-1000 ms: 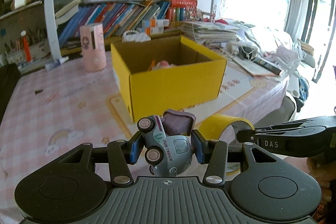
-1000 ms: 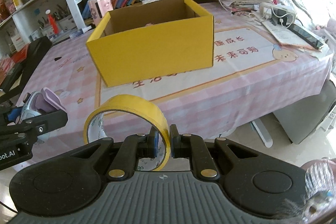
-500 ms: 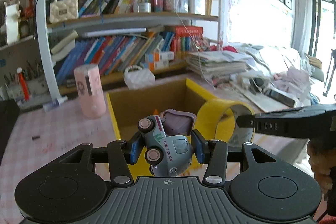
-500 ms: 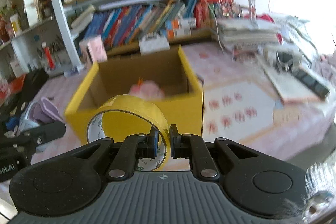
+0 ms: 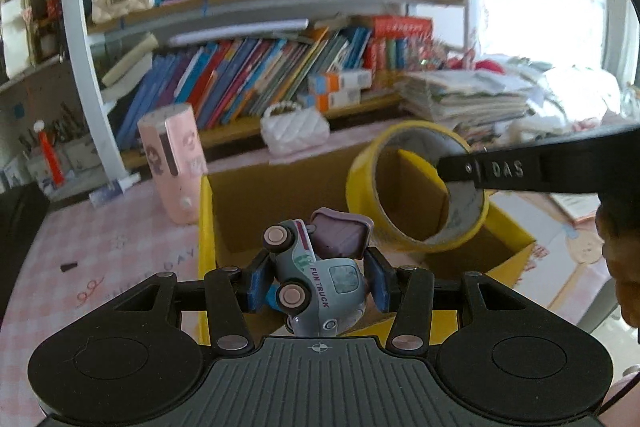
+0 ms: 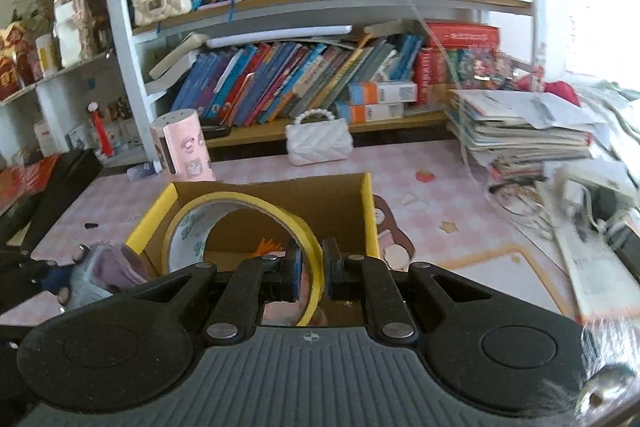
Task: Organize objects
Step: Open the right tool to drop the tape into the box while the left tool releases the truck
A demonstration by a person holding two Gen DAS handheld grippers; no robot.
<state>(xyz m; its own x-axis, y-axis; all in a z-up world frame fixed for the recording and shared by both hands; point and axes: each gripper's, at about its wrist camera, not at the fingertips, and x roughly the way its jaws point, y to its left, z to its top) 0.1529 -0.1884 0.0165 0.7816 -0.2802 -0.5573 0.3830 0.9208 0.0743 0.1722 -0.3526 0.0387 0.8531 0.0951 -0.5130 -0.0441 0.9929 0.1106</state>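
The small pale-blue plastic toy truck with pink wheels (image 5: 316, 279) sits tipped on its side between the blue pads of the left gripper (image 5: 316, 283), clenched on its body. I judge it light, hard and smooth, with wheels that would let it roll, so the flat flanks are the sound place to grip, as here. A lilac flap of it (image 5: 340, 233) sticks up above the pads. The roll of yellow adhesive tape on a grey core (image 6: 244, 231) is pinched through its wall by the right gripper (image 6: 310, 269), one pad inside the ring, one outside; it looks light, stiff and unlikely to crush. Both things hang over the open yellow cardboard box (image 6: 370, 211) on the pink checked surface (image 6: 440, 195), the tape above its right half in the left wrist view. Something pink and orange lies inside the box, partly hidden. Beyond stand a pink cylindrical container (image 5: 172, 163) and a white quilted handbag (image 6: 318, 143), clear of the box; the two grippers are close together and could knock each other.
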